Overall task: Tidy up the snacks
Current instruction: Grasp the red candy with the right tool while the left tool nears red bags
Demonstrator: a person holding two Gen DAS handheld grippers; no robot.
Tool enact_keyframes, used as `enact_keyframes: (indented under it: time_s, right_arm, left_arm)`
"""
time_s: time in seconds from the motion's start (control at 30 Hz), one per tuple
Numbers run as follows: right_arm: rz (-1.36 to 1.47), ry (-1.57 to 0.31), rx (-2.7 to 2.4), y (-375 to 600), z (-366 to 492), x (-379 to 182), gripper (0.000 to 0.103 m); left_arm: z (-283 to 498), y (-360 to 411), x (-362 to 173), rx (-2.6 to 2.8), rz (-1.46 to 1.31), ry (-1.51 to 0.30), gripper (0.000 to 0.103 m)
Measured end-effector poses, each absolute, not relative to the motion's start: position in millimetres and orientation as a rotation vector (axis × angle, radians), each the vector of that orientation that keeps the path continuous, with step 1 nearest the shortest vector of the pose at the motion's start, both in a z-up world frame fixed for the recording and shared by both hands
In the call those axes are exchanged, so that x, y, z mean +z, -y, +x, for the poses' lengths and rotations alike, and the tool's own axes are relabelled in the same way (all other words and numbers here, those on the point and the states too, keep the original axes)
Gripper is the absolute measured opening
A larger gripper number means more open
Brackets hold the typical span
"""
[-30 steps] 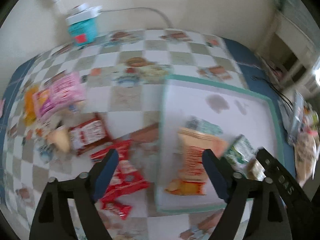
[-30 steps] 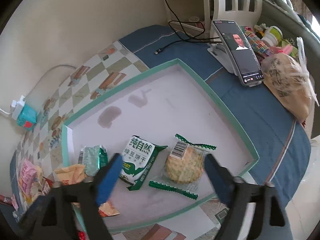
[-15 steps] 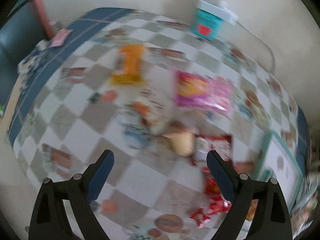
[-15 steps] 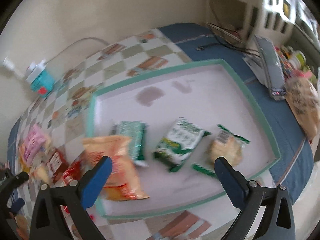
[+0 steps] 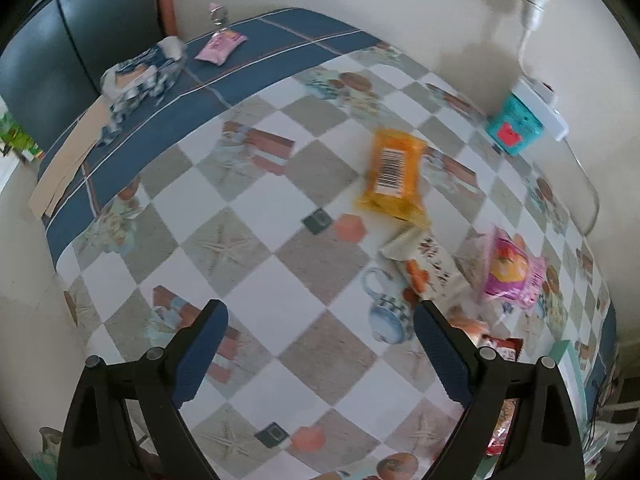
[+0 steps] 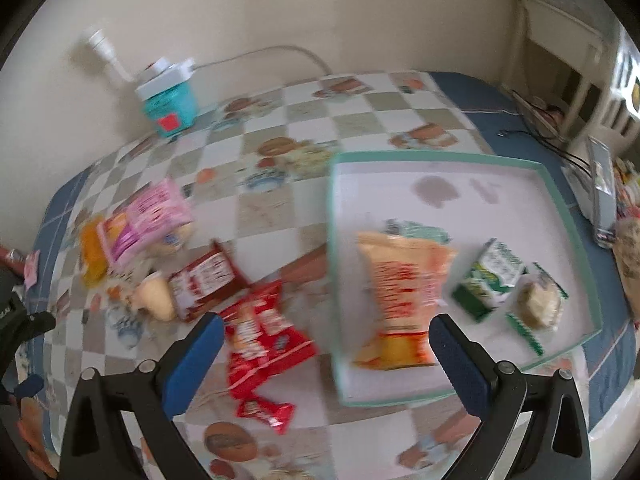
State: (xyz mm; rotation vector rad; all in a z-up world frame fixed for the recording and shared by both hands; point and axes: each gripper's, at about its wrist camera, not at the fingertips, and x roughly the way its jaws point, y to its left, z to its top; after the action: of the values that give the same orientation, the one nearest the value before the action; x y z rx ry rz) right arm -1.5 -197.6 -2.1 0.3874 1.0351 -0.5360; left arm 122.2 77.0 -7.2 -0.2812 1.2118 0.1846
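Standing wide apart and empty, both the left gripper and right gripper hover over the table; jaws just widened. Loose snacks lie beside the tray; blurred labels are unreadable.

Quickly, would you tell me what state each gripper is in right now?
Left gripper: open, holding nothing; jaws have just been opening.
Right gripper: open, holding nothing; jaws have just been opening.

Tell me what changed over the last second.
Both views swung left, off the tray toward the loose snacks. Left gripper now hangs over bare cloth near the orange pack; right gripper over the red packs. Both jaws opened wider, nothing between them. The snacks themselves stayed put.
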Motion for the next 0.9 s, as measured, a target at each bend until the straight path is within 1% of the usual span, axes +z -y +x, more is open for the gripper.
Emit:
enact_keyframes:
  time_s: [0.17,0.3,0.43,0.6,0.7,0.9]
  right_arm:
    - [0.373,-1.061,-0.509,179.3,8.2,-9.4,0.103]
    - [0.341,-1.118,-0.499,168.9,14.4,-21.0,0.103]
    - [0.349,-1.167,-0.479,163.6,12.5,-31.2,0.103]
    - [0.391,-1.216,-0.474,164.8,7.5,-43.0,0.103]
    - [0.454,-1.252,-0.478,167.4,1.2,-52.9,0.103]
    - [0.395,-1.289,-0.521,157.1,-4.3,-56.6,0.103]
  left_arm:
    - [124.0,-85.9,-13.7,0.187,-0.307,-1.238,0.094]
    - [122.6,-79.3,-18.2,0.166,-0.292,-1.26,0.094]
    - [121.0,-59.8,-32.6,0.121,-0.253,-1.319,0.094]
    - [117.4,-29.9,-62.7,0.033,-0.249,-1.453,0.094]
    - [115.4,-17.3,-67.8,0.031,-0.205,-1.47,0.094]
    - [109.3,0.2,-74.5,-0.004,-0.167,-1.5,0.094]
